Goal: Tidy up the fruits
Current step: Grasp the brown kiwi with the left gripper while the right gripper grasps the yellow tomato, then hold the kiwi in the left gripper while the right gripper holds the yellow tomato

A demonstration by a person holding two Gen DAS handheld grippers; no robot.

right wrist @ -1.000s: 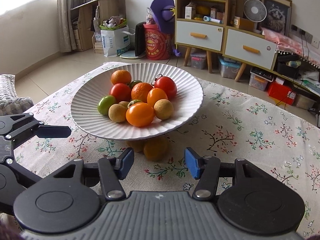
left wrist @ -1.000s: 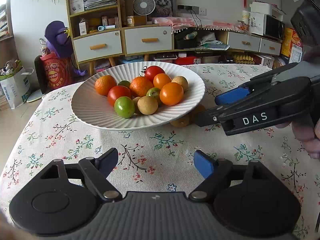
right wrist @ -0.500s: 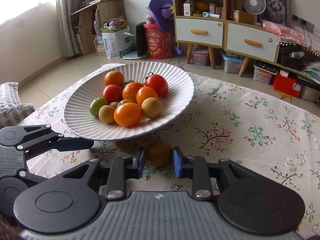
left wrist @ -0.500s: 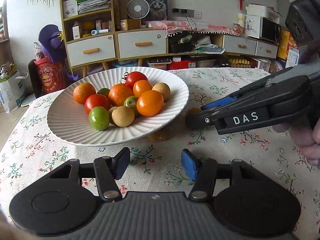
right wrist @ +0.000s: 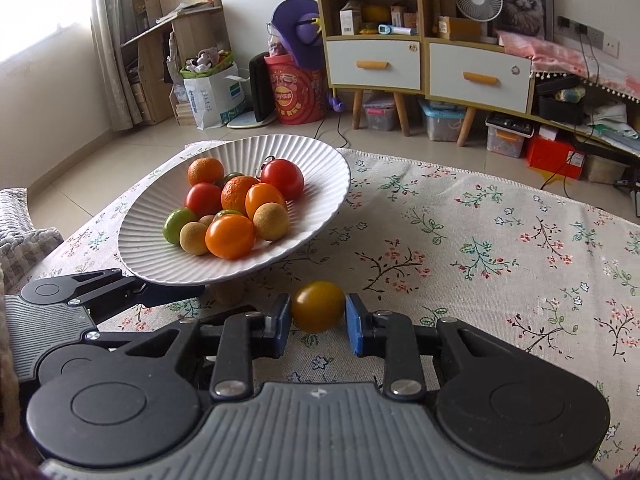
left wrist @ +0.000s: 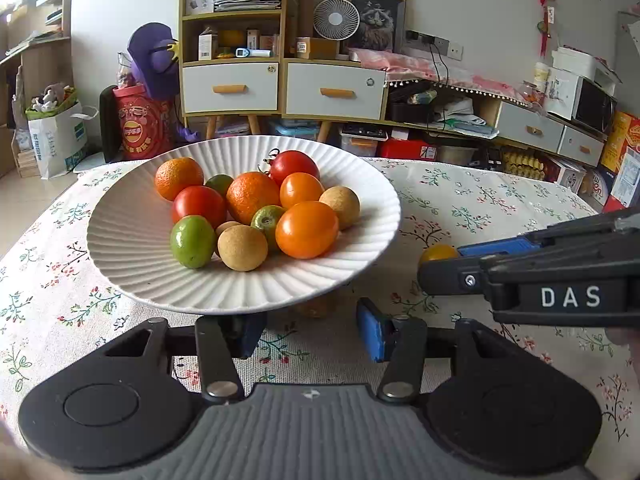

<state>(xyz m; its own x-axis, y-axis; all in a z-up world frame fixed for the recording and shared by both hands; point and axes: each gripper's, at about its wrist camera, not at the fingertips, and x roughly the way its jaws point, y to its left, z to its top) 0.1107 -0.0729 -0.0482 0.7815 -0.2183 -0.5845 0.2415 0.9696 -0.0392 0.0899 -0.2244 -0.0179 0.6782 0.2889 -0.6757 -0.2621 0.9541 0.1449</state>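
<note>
Right claw [right wrist: 318, 318] clamped on a yellow-orange fruit [right wrist: 318, 306] beside the white plate [right wrist: 152, 216]; left claw [left wrist: 310, 330] just narrowing, partly parted, holding nothing, under the plate's rim.

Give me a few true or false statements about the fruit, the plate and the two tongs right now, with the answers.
1. The right tongs grip a small yellow-orange round fruit. True.
2. The white ribbed plate holds no fruit. False: it holds red, orange, green and tan fruits.
3. The left tongs clamp the green round fruit. False: that fruit lies in the plate, and nothing sits between their blue pads.
4. The plate stands on a floral tablecloth. True.
</note>
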